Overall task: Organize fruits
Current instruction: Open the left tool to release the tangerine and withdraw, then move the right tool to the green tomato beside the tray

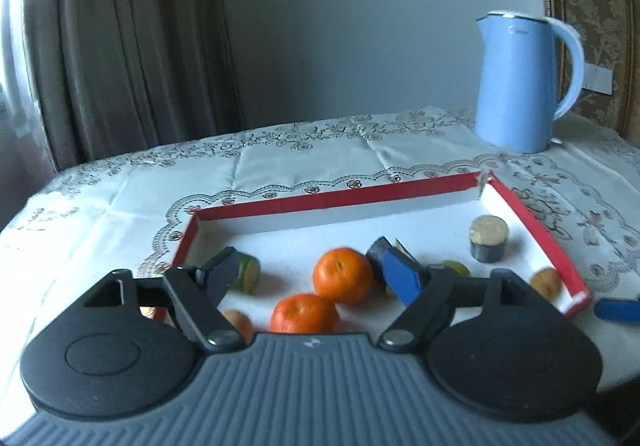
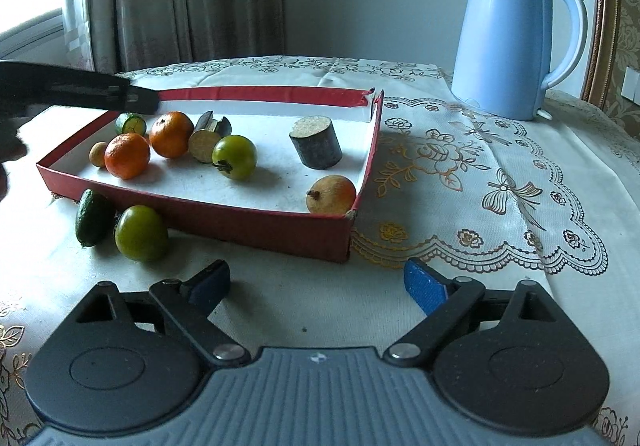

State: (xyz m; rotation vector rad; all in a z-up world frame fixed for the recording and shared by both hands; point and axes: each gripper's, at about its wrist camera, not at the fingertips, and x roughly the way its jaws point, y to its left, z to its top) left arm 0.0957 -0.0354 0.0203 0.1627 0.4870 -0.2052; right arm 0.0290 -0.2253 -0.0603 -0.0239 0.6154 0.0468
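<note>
A red tray [image 2: 240,221] with a white floor lies on the tablecloth. In it are two oranges [image 2: 127,155] [image 2: 172,133], a green round fruit [image 2: 234,157], a cut green piece [image 2: 130,123], dark cut chunks [image 2: 208,135], a dark cylinder [image 2: 316,143] and a tan fruit [image 2: 331,194]. My left gripper [image 1: 306,258] is open over the tray, and the far orange [image 1: 343,274] lies between its pads without being pressed. The near orange [image 1: 306,312] is just below it. My right gripper [image 2: 316,278] stands open and empty over the cloth in front of the tray.
Outside the tray's front left corner lie a green round fruit [image 2: 141,233] and a dark green oblong fruit [image 2: 93,217]. A blue kettle [image 2: 508,41] stands at the back right. Curtains hang behind the table; its far edge curves away on the left.
</note>
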